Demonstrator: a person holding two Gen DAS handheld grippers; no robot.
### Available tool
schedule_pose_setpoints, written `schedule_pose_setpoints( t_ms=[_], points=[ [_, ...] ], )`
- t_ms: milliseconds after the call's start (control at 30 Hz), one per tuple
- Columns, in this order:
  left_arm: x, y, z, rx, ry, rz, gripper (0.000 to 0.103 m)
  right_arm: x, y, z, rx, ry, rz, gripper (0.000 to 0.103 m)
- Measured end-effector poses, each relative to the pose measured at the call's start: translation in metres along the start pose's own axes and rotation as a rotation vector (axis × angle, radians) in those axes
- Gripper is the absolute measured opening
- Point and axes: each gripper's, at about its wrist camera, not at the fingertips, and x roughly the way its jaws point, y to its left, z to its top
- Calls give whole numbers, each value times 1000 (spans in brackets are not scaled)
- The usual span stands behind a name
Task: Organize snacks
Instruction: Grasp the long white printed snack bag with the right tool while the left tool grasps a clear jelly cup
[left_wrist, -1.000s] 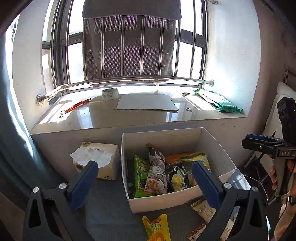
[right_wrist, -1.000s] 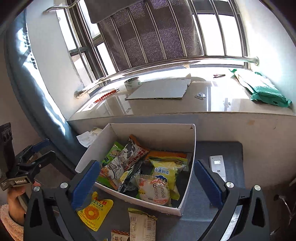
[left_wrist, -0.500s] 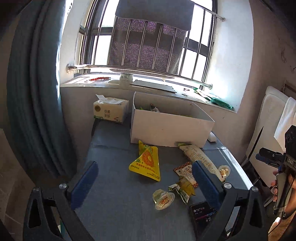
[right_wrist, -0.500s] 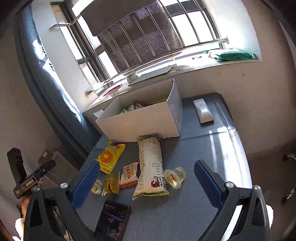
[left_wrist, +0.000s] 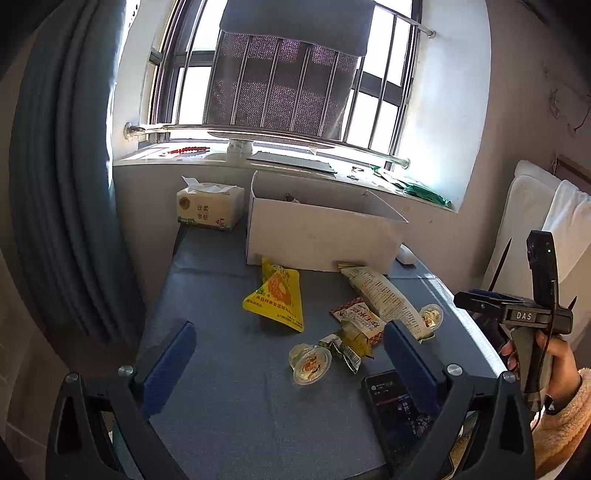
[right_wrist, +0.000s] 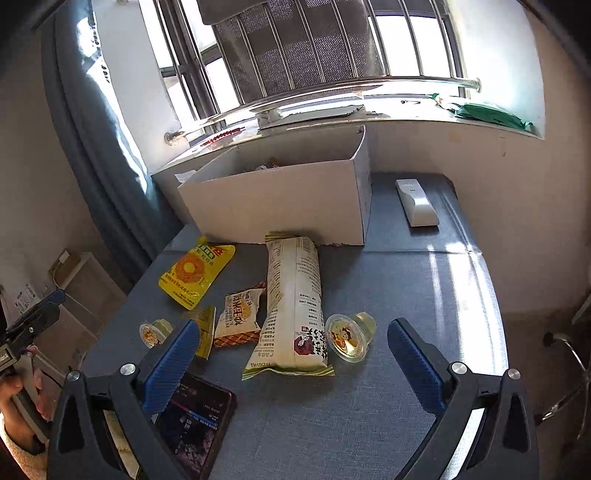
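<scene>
Left wrist view: above near-left edge of surface (left_wrist: 221, 406), facing window. Right wrist view: near-right edge, angled down, seemingly closer. Both share white box (left_wrist: 321, 240) (right_wrist: 280, 199), scattered snacks, phone (left_wrist: 395, 398) (right_wrist: 199, 421); each catches other gripper at frame edge.

Left gripper (left_wrist: 288, 354): a second ago it hung just above the white box (left_wrist: 321, 236), looking down into it; it has since pulled back and now sits low over the blue table (left_wrist: 221, 406), jaws wide apart and empty.
Right gripper (right_wrist: 293, 354): it has drawn back from the box the same way, jaws spread and empty.
White box: its outer front wall now faces both cameras; the contents are almost hidden.
Newly in view: two jelly cups (right_wrist: 349, 341), a long white packet (right_wrist: 295, 306), a phone (right_wrist: 195, 424).
</scene>
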Motion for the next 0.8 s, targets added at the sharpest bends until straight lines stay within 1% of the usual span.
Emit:
schedule_pose_setpoints(
  t_ms=[67,133,200,267,333,400,467,500,567,600,633,667,733,800],
  points=[
    [-1,-3,-4,16,10,-1,103,24,6,12,-44,44,-20,103],
    [-2,-5,-8,42,20,6,103,53,9,23,-90,111,-14,103],
    [-2,-6,-13,59,29,20,103,76,13,29,-130,162,-49,103],
    [-1,-3,-17,52,43,22,103,95,17,30,-177,199,-58,103],
    [1,2,-20,36,59,16,103,110,18,32,-210,238,-106,103],
    [3,5,-23,29,65,26,103,118,17,32,-199,253,-109,103],
    [6,8,-25,19,77,25,103,124,11,33,-151,278,-76,103],
    [9,8,-26,13,83,22,103,126,9,32,-138,290,-77,103],
    [13,8,-28,14,93,18,103,132,7,30,-135,320,-90,95],
    [15,7,-29,18,97,18,103,135,7,28,-130,334,-100,72],
    [17,6,-29,23,102,18,103,136,6,27,-119,345,-73,49],
    [19,5,-30,29,107,13,103,135,6,27,-107,338,-50,46],
    [26,2,-31,49,121,8,103,130,9,27,-122,325,-61,37],
    [34,0,-30,63,139,1,103,121,10,31,-108,301,-47,34]
  ],
)
